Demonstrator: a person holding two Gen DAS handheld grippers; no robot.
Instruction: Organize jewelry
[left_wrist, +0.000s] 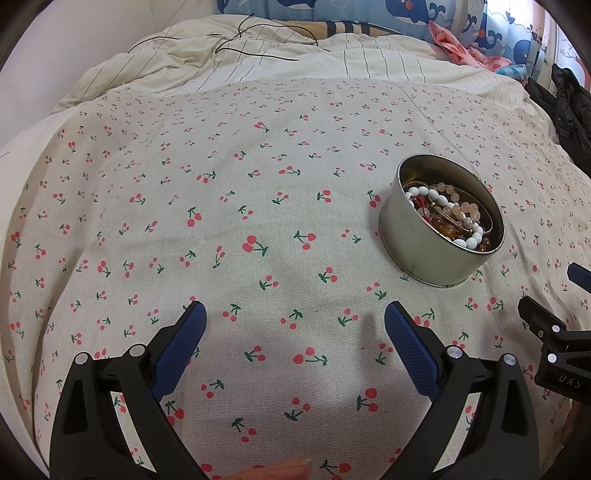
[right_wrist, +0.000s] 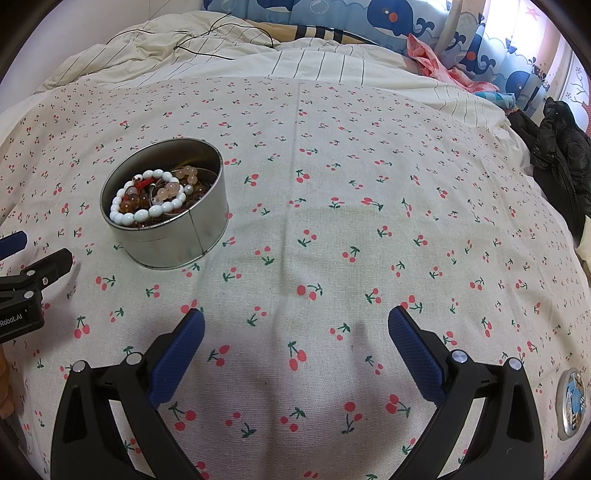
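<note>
Silver tin of bead bracelets sits on the cherry-print cloth — left gripper and right gripper both wide, empty.

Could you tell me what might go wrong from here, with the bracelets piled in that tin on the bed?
1. The bracelets lie tangled in the tin; pulling the white one may drag others out.
2. The tin sits on a soft cloth; a push from either open gripper, left or right, could tip it.
3. The lid lies near the cloth's edge and might slide off.
</note>
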